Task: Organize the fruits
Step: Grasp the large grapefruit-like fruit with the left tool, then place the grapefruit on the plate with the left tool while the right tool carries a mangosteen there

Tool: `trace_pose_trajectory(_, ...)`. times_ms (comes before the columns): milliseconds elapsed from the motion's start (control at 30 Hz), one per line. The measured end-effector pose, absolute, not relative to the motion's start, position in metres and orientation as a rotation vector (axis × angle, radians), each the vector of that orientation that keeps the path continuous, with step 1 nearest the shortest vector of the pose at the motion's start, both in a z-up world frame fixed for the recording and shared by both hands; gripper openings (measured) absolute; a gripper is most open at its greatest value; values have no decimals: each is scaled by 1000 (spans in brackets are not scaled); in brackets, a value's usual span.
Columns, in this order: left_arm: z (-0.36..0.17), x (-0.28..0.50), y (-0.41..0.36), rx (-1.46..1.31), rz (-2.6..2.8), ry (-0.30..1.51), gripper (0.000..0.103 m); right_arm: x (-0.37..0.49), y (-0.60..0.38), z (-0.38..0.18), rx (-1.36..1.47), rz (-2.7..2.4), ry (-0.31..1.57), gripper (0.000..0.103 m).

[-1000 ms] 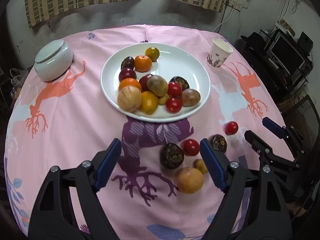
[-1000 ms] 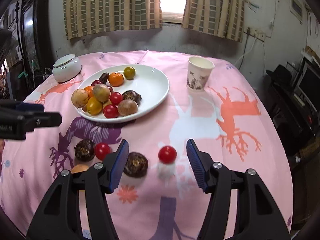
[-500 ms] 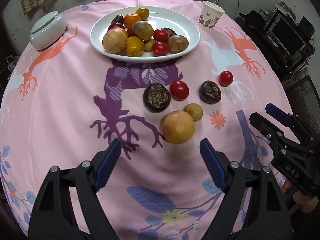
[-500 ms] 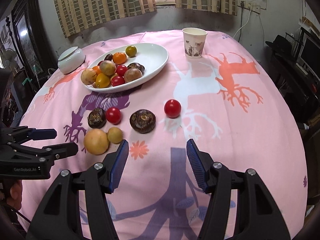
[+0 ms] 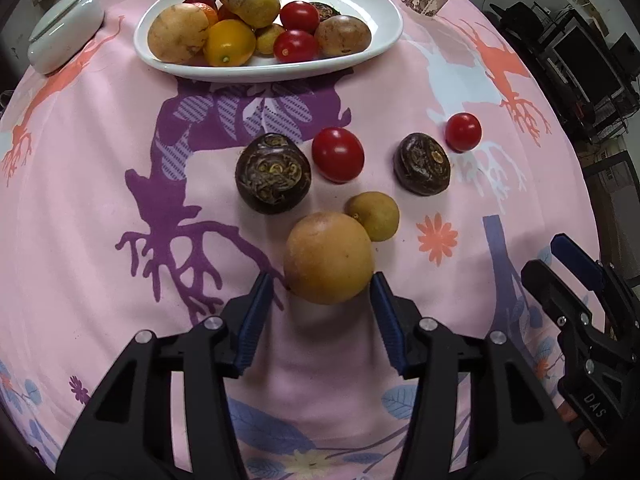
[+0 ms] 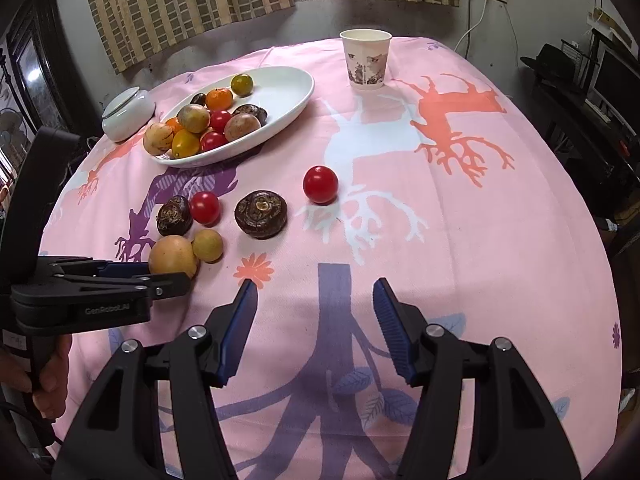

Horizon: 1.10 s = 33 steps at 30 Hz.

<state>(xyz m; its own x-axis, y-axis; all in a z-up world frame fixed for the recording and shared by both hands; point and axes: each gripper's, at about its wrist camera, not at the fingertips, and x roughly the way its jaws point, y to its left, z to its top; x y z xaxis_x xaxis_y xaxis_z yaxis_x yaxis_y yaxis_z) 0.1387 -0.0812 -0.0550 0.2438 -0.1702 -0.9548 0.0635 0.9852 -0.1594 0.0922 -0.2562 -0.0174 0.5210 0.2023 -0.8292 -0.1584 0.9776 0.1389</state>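
Tan round fruit (image 5: 329, 258) sits between the left gripper (image 5: 320, 298)'s parted jaws, so squeeze gently, centred; right gripper (image 6: 314, 320) hangs agape.

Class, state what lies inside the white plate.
The white plate holds piled fruit: red tomatoes, orange citrus and brown round fruits. Anything beneath the pile is hidden.

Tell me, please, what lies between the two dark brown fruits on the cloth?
A red tomato lies between the larger dark fruit and the smaller dark fruit, nearer the larger one; the left wrist view shows this.
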Motion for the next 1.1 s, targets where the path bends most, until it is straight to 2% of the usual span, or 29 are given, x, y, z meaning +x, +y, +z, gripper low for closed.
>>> trace_pose_trajectory(33,-56,141,-83,-85,-159,1315,52,94,-255,-18,46,220,1002,60)
trace_pose_trajectory(67,-56,142,-85,-78,-166,1309,45,96,-255,-19,44,222,1003,60)
trace_pose_trajectory(133,-55,143,-86,-64,-179,1307,44,100,-252,-20,38,231,1010,60)
trace_pose_trajectory(467,-23,137,-49,-110,-154,1222,44,143,-223,-30,50,308,1030,60)
trace_pose_trajectory(700,-23,141,-25,-138,-110,1213,44,170,-202,-52,4,292,1092,60)
trace_pose_trajectory(733,-23,141,-24,-140,-110,1213,44,172,-201,-56,-1,286,1104,59)
trace_pose_trajectory(800,-23,141,-22,-143,-108,1212,44,173,-198,-57,-36,269,1080,45)
trace_pose_trajectory(833,-23,142,-23,-144,-107,1212,44,173,-198,-57,-49,261,1076,43)
trace_pose_trajectory(1100,-5,148,-28,-118,-132,1162,44,170,-208,-30,32,301,1045,42)
